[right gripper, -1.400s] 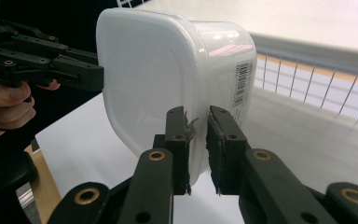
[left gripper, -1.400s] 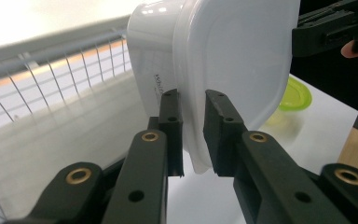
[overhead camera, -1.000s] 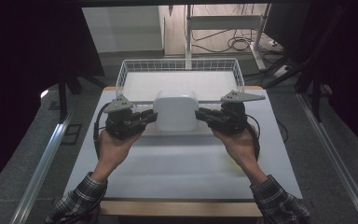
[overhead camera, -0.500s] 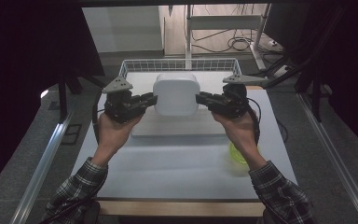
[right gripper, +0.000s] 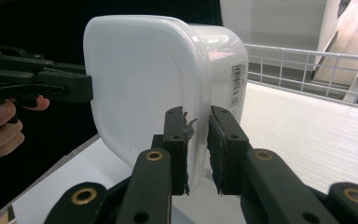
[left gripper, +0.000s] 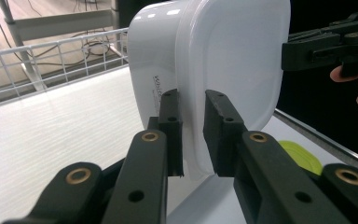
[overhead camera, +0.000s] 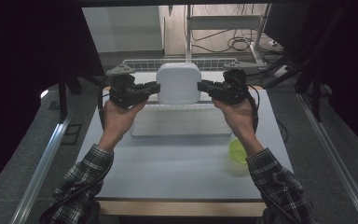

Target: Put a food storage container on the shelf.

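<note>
A white plastic tub [overhead camera: 178, 83] hangs in the air between my two grippers, tipped so that its broad flat face looks back at the person. My left gripper [overhead camera: 156, 87] is shut on the tub's rim at its left side. The left gripper view has that rim [left gripper: 193, 154] pinched between my left gripper's [left gripper: 193, 112] jaws. My right gripper [overhead camera: 200, 86] is shut on the rim at the opposite side. In the right gripper view the tub [right gripper: 140, 79] stands on edge in my right gripper [right gripper: 196, 126], and a barcode label [right gripper: 237, 86] shows on its wall.
A wire basket [overhead camera: 144, 63] stands at the back of the table, right behind the tub. A flat white board [overhead camera: 182, 123] lies below the tub. A yellow-green round thing [overhead camera: 237, 150] lies on the grey table top [overhead camera: 168, 168] under the right forearm.
Both grippers have carried the tub up and away from the person, toward the wire basket. The right forearm has moved off the yellow-green thing, which now shows.
</note>
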Motion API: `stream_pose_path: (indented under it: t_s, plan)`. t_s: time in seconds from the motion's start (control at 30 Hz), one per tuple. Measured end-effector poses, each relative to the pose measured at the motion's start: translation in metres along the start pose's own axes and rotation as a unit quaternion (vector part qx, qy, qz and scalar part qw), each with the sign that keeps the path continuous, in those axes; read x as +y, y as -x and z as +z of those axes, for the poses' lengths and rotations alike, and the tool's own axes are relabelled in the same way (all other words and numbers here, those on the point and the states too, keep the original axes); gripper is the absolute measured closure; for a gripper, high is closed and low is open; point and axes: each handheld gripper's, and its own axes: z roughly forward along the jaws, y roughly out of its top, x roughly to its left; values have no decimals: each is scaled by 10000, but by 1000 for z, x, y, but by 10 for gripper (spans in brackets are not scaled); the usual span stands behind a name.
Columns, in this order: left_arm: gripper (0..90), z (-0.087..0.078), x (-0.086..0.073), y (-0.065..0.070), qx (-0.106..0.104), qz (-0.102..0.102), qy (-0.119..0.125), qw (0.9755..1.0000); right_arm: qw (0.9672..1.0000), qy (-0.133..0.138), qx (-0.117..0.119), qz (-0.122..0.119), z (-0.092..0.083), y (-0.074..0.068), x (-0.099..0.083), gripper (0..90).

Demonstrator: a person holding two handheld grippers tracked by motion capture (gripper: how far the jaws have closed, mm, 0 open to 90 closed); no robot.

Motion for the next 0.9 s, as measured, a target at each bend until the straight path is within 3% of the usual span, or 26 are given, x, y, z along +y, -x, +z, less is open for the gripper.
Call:
stream_pose_path:
  t_s: [0.1, 0.47, 0.9]
  plan:
    - [771, 5, -2, -5, -57, -93, -32, 9999, 10000, -16, 24, 58, 3, 4, 1, 775]
    - [728, 16, -4, -13, -64, -117, -59, 9999, 9999, -75, -19, 138, 14, 11, 3, 759]
    - [603, 28, 3, -17, -3, -73, -1, 10000, 9998, -94, -148, 115, 28, 16, 9, 617]
